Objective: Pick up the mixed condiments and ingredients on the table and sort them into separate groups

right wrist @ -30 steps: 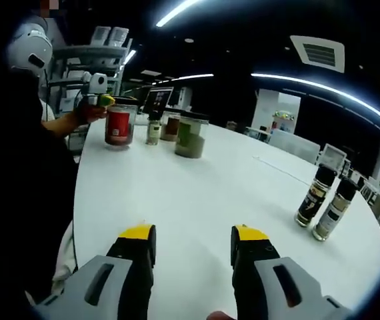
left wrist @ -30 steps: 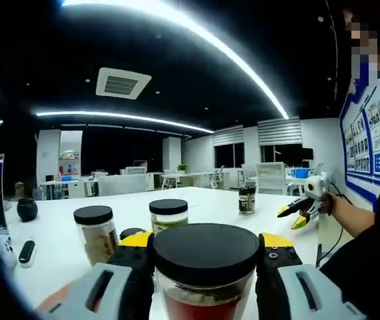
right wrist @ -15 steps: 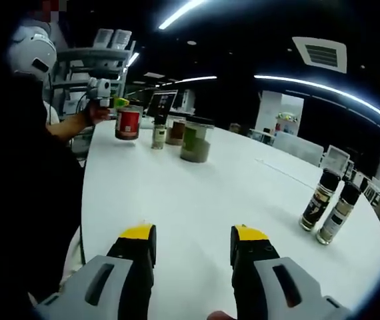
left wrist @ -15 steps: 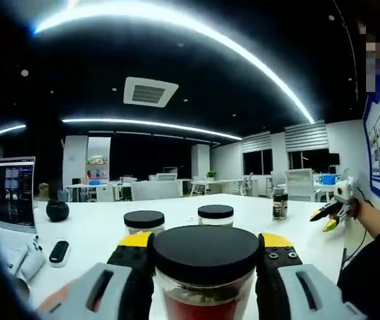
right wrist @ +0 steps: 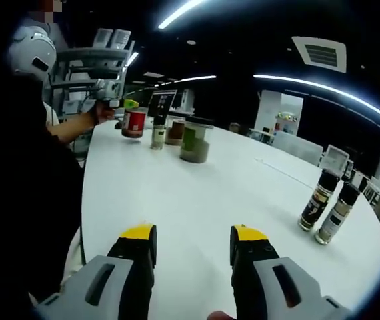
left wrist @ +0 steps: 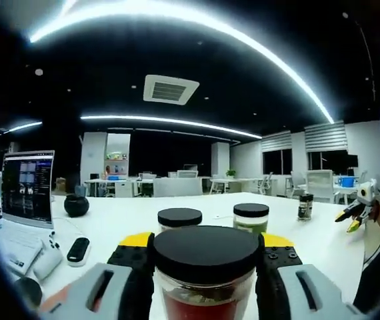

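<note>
The white table carries everything, running long from the person's side to its far end. A laptop stands open at the table's left edge in the left gripper view, with a white keyboard in front of it, a dark remote-like device beside that, and a round black object farther back.

The left tongs pinch a jar with red contents and a black lid, its sides pressed between both jaws; the right gripper view shows this jar lifted off the table near the person's edge.

Just past it stand a jar of green contents, a brownish jar and a small spice bottle, clustered together. Two dark-capped bottles stand side by side well apart from them, near the opposite edge.

The right tongs are spread, holding nothing, above bare table at the near edge.
</note>
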### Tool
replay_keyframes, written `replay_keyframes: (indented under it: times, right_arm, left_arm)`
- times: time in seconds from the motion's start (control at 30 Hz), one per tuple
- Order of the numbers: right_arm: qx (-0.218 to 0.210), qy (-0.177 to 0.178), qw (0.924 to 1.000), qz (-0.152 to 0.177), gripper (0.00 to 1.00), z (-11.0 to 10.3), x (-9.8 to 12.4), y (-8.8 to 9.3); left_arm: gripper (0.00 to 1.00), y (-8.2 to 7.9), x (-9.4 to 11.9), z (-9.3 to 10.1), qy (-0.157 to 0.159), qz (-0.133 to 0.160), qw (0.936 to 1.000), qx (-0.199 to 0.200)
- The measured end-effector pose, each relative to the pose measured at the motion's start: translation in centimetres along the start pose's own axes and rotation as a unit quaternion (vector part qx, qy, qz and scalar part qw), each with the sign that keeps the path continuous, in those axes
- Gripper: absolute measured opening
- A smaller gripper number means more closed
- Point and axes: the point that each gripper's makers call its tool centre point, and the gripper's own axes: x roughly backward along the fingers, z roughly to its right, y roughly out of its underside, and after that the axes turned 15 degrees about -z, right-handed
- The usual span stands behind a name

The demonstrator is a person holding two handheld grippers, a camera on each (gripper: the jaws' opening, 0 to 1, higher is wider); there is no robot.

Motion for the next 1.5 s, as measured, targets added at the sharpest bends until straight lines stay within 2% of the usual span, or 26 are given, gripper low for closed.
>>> replay_keyframes:
  times: [0.33,0.5,0.6,0.87,1.23,1.5]
  right_arm:
    - [-0.001,-0.003,1.0,0.001,0.44,-0.2,-0.1,-0.3]
    - [-0.001,-0.002,1.0,0.003,0.44,-0.1,0.3,-0.6]
    - [-0.003,0.001,1.0,0.005,0.44,0.0,0.3,-0.8]
    - [0.005,-0.003,1.0,0.002,0.44,-0.6,0.1,-0.6]
    - [0.003,-0.009,1.0,-0.001,0.44,-0.7,-0.4,-0.3]
    - [0.001,-0.007,1.0,-0.004,0.44,-0.6,-0.2,-0.3]
  left_arm:
    - [0.6,-0.7,-1.3,-2.7,-0.04,-0.006,0.9992,-0.002]
    - [0.6,-1.5,-1.2,-3.9,-0.051,0.003,0.9987,0.001]
    - [0.6,-1.8,-1.8,-5.0,-0.063,0.001,0.998,0.0]
    - [0.59,-1.7,-3.7,-6.1,-0.071,-0.015,0.9973,-0.011]
    - [0.6,-1.3,-5.1,-8.5,-0.082,-0.024,0.9963,0.005]
    - [0.6,-1.8,-6.2,-9.8,-0.097,-0.025,0.995,-0.009]
